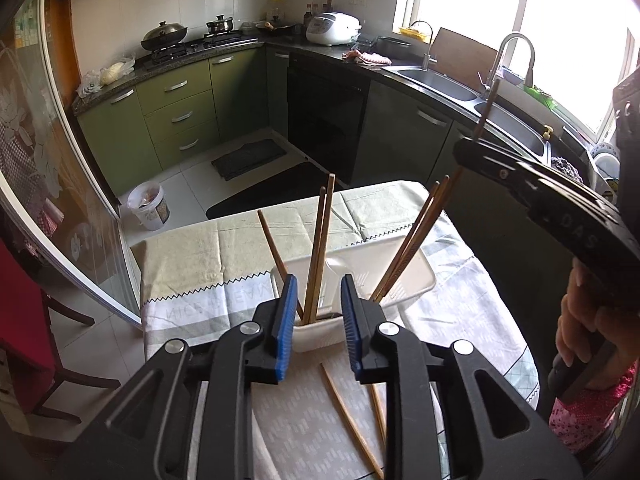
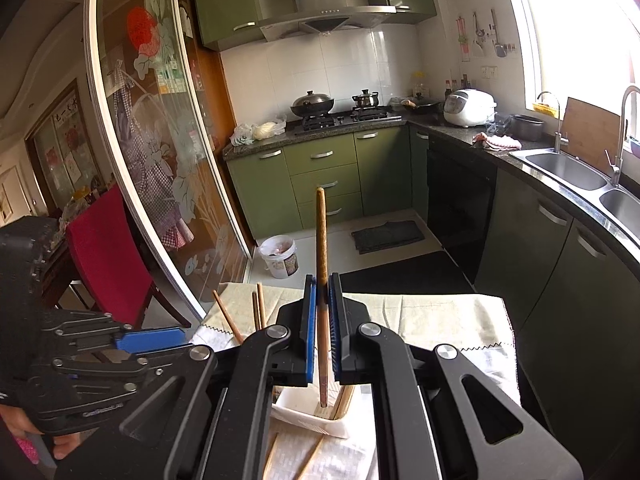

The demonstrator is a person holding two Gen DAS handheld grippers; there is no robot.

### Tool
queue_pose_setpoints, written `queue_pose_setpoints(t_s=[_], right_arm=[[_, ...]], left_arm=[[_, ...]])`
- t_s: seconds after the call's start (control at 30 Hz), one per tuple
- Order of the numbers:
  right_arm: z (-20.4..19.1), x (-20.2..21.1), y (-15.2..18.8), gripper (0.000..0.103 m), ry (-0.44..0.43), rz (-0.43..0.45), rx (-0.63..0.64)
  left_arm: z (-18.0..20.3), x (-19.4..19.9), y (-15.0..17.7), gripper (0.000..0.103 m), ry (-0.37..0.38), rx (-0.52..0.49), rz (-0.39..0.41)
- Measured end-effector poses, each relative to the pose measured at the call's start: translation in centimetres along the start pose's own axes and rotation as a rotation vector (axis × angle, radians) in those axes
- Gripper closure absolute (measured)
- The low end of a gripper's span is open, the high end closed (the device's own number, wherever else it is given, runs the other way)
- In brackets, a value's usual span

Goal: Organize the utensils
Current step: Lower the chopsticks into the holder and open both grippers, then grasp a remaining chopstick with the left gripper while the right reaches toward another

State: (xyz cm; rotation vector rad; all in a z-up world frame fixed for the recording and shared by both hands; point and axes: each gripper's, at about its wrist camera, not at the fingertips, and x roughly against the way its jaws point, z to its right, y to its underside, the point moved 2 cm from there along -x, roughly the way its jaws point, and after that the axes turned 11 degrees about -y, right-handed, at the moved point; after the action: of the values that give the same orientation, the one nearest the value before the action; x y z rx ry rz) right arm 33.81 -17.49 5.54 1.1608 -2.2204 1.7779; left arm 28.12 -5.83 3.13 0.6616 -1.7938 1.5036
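A white plastic utensil holder (image 1: 404, 276) stands on the cloth-covered table. Several wooden chopsticks (image 1: 318, 248) stand upright in its near slot. My left gripper (image 1: 319, 292) is open, its blue pads on either side of two of those chopsticks without touching them. My right gripper (image 2: 322, 296) is shut on a single chopstick (image 2: 321, 236), held almost upright with its lower end down in the holder (image 2: 308, 416). In the left wrist view the right gripper (image 1: 464, 152) hangs at the upper right with that chopstick (image 1: 486, 108) sticking up from it. Two loose chopsticks (image 1: 348, 416) lie on the cloth nearby.
The table's far edge (image 1: 280, 210) drops to a tiled floor with dark mats (image 1: 248, 158) and a white bucket (image 1: 149, 206). A red chair (image 2: 104, 248) and a glass sliding door (image 2: 160, 160) stand to the left. Green cabinets and a sink (image 2: 564, 168) line the back and right.
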Motion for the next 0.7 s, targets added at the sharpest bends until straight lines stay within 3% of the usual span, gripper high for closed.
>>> queue_pose_setpoints(t_s=[0.1, 0.37, 0.47, 0.53, 0.7], right_arm=[[0.2, -1.9, 1.7, 0.096, 0.006, -0.038, -0.002], [0.2, -3.9, 4.3, 0.093, 0.024, -0.086, 0.006], [-0.5, -1.6, 4.8, 0.093, 0.011, -0.057, 0.017], [-1.3, 0.9, 5.4, 0.090, -0.006, -0.021, 0.025], [-2.0, 7.3, 8.7, 0.086, -0.002, 0.047, 0.026]], left_arm=[[-0.2, 0.2, 1.7, 0.076, -0.006, -0.004, -0.024], [-0.3, -0.8, 6.2, 0.075, 0.010, -0.007, -0.123], [0.1, -1.7, 7.6, 0.069, 0.013, -0.008, -0.156], [0.5, -2.6, 8.8, 0.058, 0.013, 0.003, -0.180], [2.0, -6.7, 12.6, 0.057, -0.003, 0.055, -0.281]])
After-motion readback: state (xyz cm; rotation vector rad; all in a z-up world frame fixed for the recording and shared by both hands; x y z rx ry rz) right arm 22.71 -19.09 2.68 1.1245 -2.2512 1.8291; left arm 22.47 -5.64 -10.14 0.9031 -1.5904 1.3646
